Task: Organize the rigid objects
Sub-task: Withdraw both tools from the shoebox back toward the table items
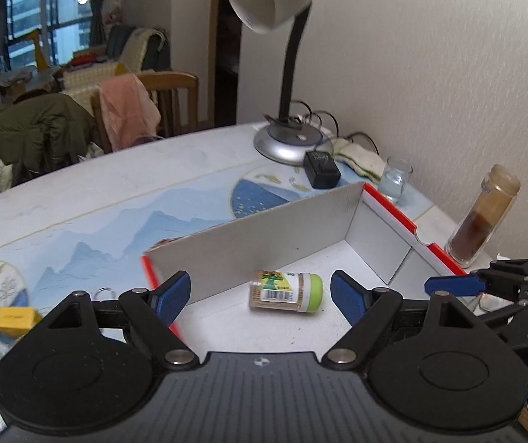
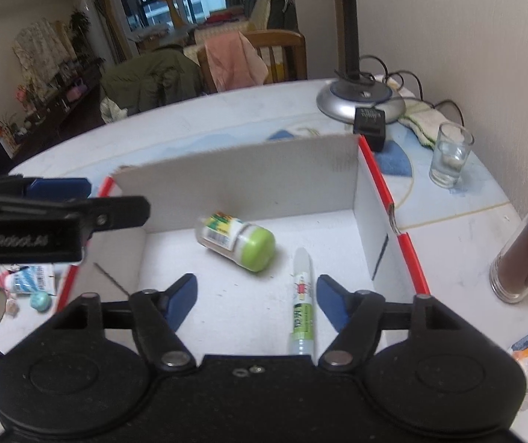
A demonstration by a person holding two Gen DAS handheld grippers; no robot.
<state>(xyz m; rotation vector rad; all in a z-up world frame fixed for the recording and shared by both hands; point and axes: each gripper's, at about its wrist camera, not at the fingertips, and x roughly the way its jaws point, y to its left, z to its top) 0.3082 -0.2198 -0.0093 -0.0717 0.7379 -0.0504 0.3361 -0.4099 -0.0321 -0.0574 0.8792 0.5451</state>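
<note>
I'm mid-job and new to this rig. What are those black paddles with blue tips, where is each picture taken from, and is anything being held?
Each picture comes from a camera on a hand-held gripper, looking along its two blue-padded fingers. One shows the left gripper, the other the right gripper. Both are open and hold nothing. They hover over a red-edged box on the table. In the box lie a green-capped jar and a tube, both on their sides. Outside it stand a lamp, a glass and a tall jar.

A table (image 2: 190, 125) bears a box (image 2: 249, 181), lamp (image 2: 359, 99) and glass (image 2: 450, 155).
</note>
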